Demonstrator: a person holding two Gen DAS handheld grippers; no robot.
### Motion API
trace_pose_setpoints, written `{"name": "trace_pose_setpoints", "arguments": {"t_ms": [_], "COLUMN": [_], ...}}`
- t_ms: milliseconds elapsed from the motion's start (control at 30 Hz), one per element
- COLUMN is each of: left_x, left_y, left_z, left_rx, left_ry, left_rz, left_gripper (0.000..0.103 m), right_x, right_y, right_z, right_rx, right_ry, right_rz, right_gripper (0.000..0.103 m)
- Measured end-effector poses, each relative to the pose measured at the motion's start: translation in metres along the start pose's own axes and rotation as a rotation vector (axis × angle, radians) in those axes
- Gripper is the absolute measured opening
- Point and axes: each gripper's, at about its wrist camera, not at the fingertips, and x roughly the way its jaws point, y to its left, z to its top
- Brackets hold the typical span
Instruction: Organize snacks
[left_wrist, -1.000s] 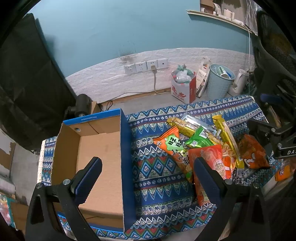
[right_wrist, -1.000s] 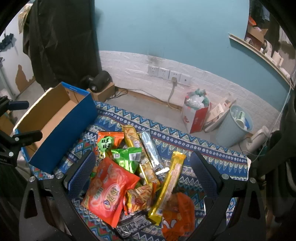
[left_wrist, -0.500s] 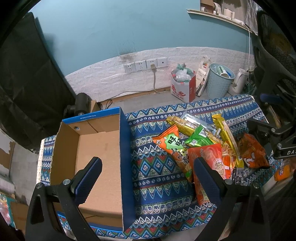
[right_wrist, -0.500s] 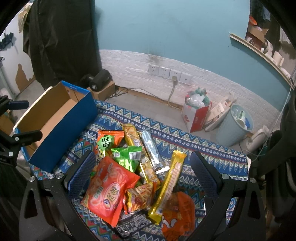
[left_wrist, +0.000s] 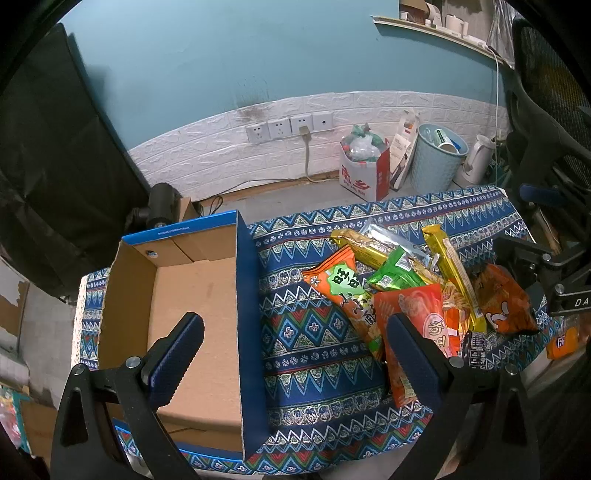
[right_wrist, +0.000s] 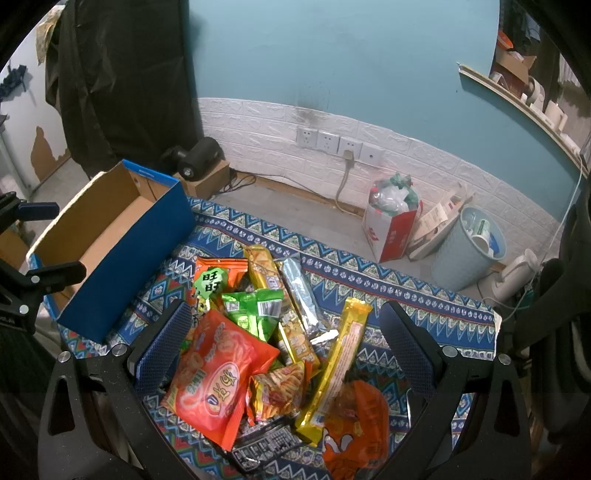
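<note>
A blue cardboard box (left_wrist: 195, 295) (right_wrist: 122, 266) stands with nothing in it at the left of a patterned cloth table. To its right lies a heap of snack packets: a red bag (right_wrist: 218, 376) (left_wrist: 424, 321), a green packet (right_wrist: 255, 310), an orange bag with a green label (left_wrist: 343, 284), a long yellow bar (right_wrist: 340, 358) (left_wrist: 454, 280), a silver bar (right_wrist: 301, 295) and an orange bag (right_wrist: 354, 421) (left_wrist: 502, 299). My left gripper (left_wrist: 295, 343) hangs open above the box's right wall. My right gripper (right_wrist: 286, 332) hangs open above the heap. Both hold nothing.
The table's patterned cloth (left_wrist: 314, 332) is bare between box and heap. Behind the table, on the floor, stand a red and white bag (left_wrist: 364, 170), a pale blue bin (left_wrist: 436, 162), a white kettle (left_wrist: 476, 158) and wall sockets (left_wrist: 288, 127). A black chair (left_wrist: 546, 110) is at right.
</note>
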Motion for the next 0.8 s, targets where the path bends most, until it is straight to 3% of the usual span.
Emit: {"name": "trace_pose_setpoints", "arguments": {"t_ms": [800], "left_x": [0.0002], "left_y": [-0.0028], "left_z": [-0.0031], "left_rx": [0.0], "left_ry": [0.003], "left_rz": [-0.002], "left_gripper": [0.1], "right_x": [0.0006], "right_y": [-0.0009], "right_z": [-0.0034], "right_rx": [-0.003], "right_ry": [0.011], "right_rz": [-0.003], "right_gripper": [0.1]}}
